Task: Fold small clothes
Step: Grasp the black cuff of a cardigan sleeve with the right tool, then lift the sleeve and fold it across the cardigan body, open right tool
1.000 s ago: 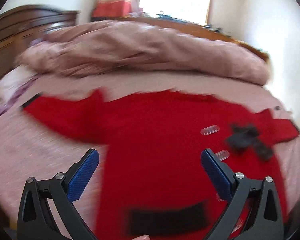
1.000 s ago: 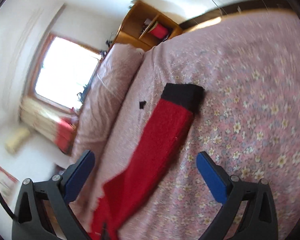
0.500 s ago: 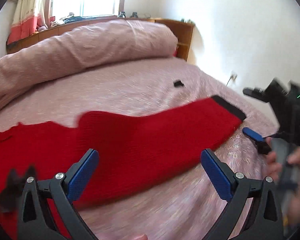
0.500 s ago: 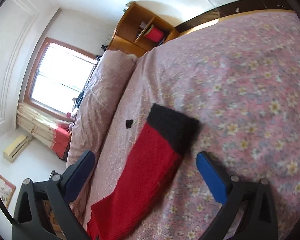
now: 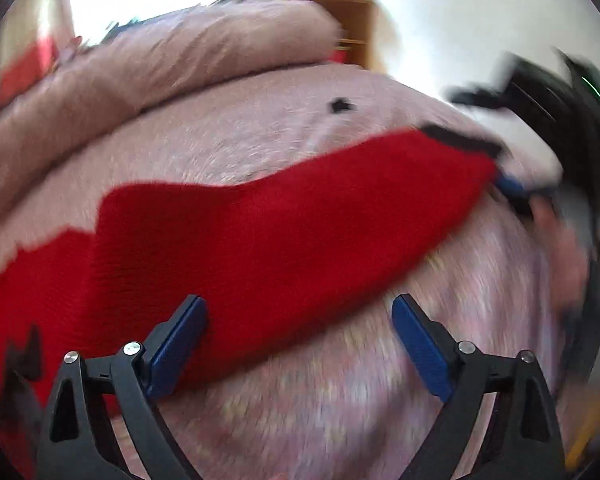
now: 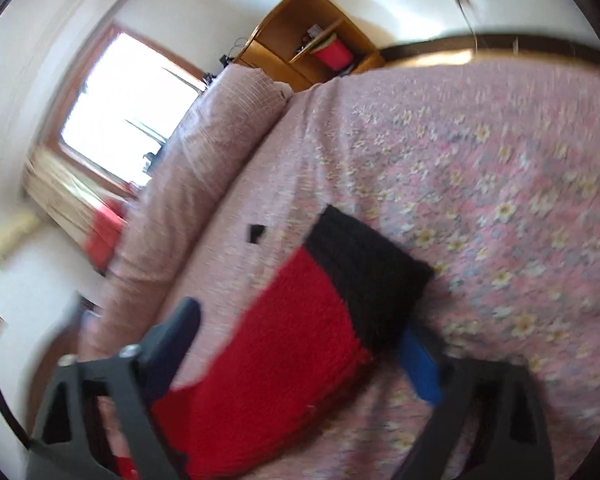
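Red knit garment [image 5: 260,232] spread flat on the bed [image 6: 500,152], one sleeve [image 6: 284,344] stretched toward the bed's edge and ending in a black cuff [image 6: 364,272]. Compared with half a second ago the right tool [image 6: 300,356] has closed in on that sleeve: cuff and sleeve end now sit between its fingers, jaws apart, blue pad [image 6: 420,364] just under the cuff's near corner; contact unclear through blur. In the left wrist view the right tool [image 5: 512,188] appears at the cuff end, where earlier it stood well clear of it to the side. Left tool [image 5: 296,344] is lower over the sleeve than before, jaws apart and holding nothing, left finger over red knit, right finger over the floral bedspread. Both views heavily motion-blurred. Small black object [image 6: 256,234] lies on the bedspread beyond the cuff, apart from the garment. Rolled pink duvet [image 5: 160,68] runs along the far side of the bed; wooden shelf unit [image 6: 308,40] and bright window [image 6: 128,100] behind it. Black patches on the garment body at the left wrist view's lower left, too blurred to identify
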Motion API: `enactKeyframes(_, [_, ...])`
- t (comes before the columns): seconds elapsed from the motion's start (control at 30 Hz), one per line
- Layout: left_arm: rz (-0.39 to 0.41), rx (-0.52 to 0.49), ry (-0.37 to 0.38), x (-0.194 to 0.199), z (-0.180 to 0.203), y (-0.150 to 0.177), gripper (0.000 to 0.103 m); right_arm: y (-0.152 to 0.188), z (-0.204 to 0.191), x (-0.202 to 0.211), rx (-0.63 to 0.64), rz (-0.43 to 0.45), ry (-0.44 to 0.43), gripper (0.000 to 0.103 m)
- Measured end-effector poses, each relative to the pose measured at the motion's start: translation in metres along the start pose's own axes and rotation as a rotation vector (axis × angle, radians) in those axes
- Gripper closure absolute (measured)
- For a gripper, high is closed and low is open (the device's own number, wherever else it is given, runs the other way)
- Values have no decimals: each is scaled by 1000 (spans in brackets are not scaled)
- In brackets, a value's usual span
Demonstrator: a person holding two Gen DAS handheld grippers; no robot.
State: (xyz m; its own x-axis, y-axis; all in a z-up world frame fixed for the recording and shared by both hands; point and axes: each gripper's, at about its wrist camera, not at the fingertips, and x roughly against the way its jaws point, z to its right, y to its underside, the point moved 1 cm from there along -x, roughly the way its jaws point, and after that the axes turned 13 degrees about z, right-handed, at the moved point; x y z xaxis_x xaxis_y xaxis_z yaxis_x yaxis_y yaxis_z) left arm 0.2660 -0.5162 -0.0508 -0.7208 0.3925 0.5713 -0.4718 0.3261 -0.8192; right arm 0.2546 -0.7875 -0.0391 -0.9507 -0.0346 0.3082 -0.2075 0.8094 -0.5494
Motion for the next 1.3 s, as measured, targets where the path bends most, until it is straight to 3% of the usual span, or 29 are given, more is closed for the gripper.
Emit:
enactKeyframes(0.07, [39,-174,-8,12,18,12,13,-1,13,-2,-127,-21,-41,30])
enactKeyframes(0.13, [44,-270,-18,8,29,20,12,-1,18,-3,-152,-16,-34,37])
enactKeyframes(0.23, [46,-216,-47,-10,26,8,7,1,18,-5,-158,-17,-30,38])
enactKeyframes(0.3, [28,-163,-56,-25,17,-5,9,3,16,-5,-141,-20,-20,40])
enactKeyframes(0.33, [24,-143,-55,-31,14,-10,21,4,14,-7,-121,-27,-10,44])
enactKeyframes(0.37, [18,-125,-39,-34,11,-14,57,6,13,-10,-103,-33,0,47])
enactKeyframes(0.4, [12,-116,-38,-38,9,-17,79,6,13,-12,-91,-36,11,59])
enactKeyframes(0.43, [18,-122,-60,-36,9,-17,93,7,14,-14,-87,-42,26,80])
enactKeyframes(0.47, [46,-115,-56,-31,8,-18,96,8,17,-16,-112,-54,36,94])
enactKeyframes(0.53, [81,-96,-45,-19,5,-16,98,8,19,-14,-176,-51,25,94])
enactKeyframes(0.63, [111,-53,-24,-2,-3,-19,98,-1,-10,2,-193,-6,-101,94])
enactKeyframes(0.77, [182,51,2,28,-27,-31,98,-9,-87,33,-7,66,-231,94])
enactKeyframes(0.93, [241,217,19,65,-80,-42,97,11,-170,50,138,96,-363,94])
enactKeyframes(1.03, [266,254,11,90,-120,-42,96,36,-226,47,162,56,-485,94])
enactKeyframes(1.13, [266,369,35,122,-171,-25,84,67,-283,36,232,-2,-563,94])
enactKeyframes(1.3, [243,506,-13,206,-280,30,75,168,-388,0,410,-174,-672,93])
